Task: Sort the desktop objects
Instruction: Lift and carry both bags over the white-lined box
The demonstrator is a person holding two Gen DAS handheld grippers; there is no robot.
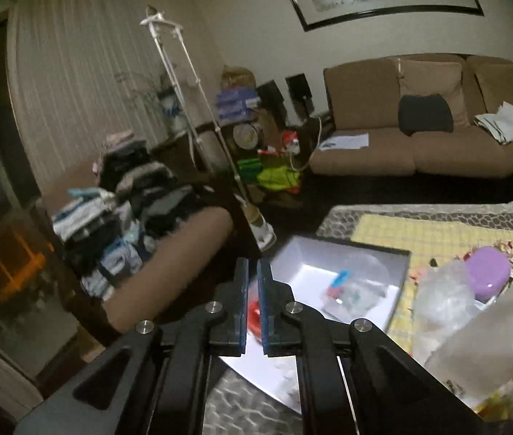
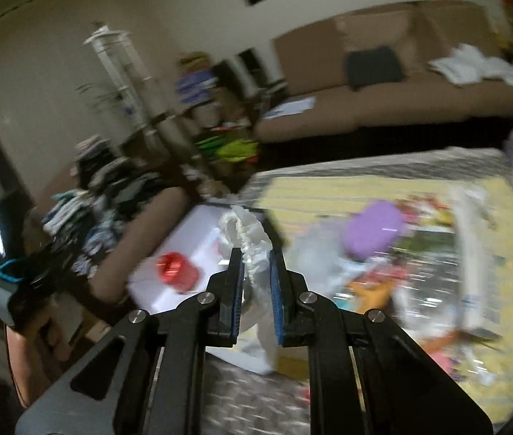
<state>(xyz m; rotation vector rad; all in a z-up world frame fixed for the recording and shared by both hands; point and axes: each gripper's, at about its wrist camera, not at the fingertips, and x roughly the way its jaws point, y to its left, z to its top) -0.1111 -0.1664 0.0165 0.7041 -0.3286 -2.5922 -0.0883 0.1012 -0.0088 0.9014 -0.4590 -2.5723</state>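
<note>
My left gripper (image 1: 252,272) hangs over the left edge of a white tray (image 1: 339,257); its jaws stand nearly closed with a red object (image 1: 254,313) showing between them, and whether they hold it is unclear. In the right wrist view a red round object (image 2: 176,272) lies in the white tray (image 2: 198,228). My right gripper (image 2: 256,264) is shut on a white crumpled elastic-edged cover (image 2: 252,250) above the tray's near corner. A purple lidded container (image 1: 486,272) sits on the yellow table mat, also in the right wrist view (image 2: 372,232).
Clear plastic bags (image 1: 445,301) and colourful wrappers (image 2: 434,330) litter the yellow mat (image 1: 448,232). A brown armchair with stacked clothes (image 1: 125,217) stands left of the table. A brown sofa (image 1: 419,137) runs along the far wall. The person's arm and the other gripper (image 2: 20,282) show at left.
</note>
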